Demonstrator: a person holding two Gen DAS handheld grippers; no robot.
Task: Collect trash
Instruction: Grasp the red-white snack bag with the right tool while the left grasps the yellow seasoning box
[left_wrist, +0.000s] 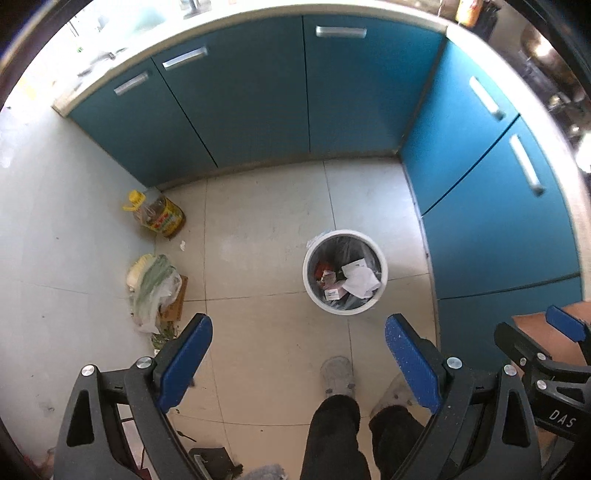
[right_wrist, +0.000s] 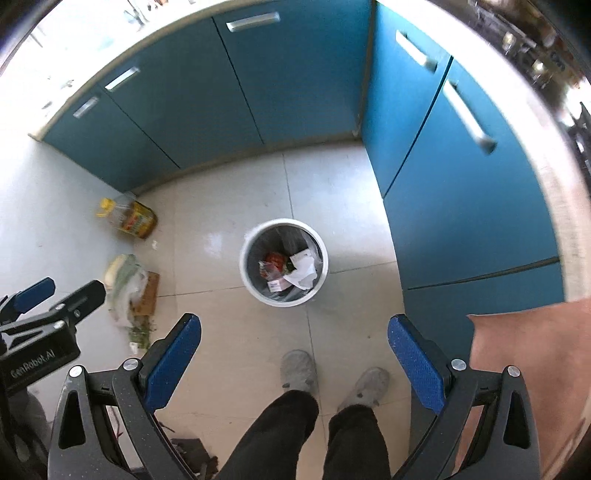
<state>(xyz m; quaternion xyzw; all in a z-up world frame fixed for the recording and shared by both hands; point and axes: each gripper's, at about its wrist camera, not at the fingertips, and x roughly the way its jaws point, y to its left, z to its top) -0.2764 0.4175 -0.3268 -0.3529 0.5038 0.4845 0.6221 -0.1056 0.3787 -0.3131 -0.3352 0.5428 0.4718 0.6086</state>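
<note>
A white round trash bin (left_wrist: 382, 286) with a black liner stands on the tiled floor, holding crumpled paper (left_wrist: 360, 278) and wrappers; it also shows in the right wrist view (right_wrist: 245, 271). A small white scrap (left_wrist: 182, 245) lies on the floor by the oil bottle, also in the right wrist view (right_wrist: 154, 243). My left gripper (left_wrist: 299, 354) is open and empty, held high above the floor short of the bin. My right gripper (right_wrist: 294, 350) is open and empty, likewise high above the floor.
Blue cabinets (left_wrist: 258, 103) run along the back and right. A yellow-capped oil bottle (left_wrist: 159, 214) and a plastic bag of vegetables on cardboard (left_wrist: 155, 291) sit at the left. The person's legs and grey slippers (left_wrist: 338, 376) stand below the bin.
</note>
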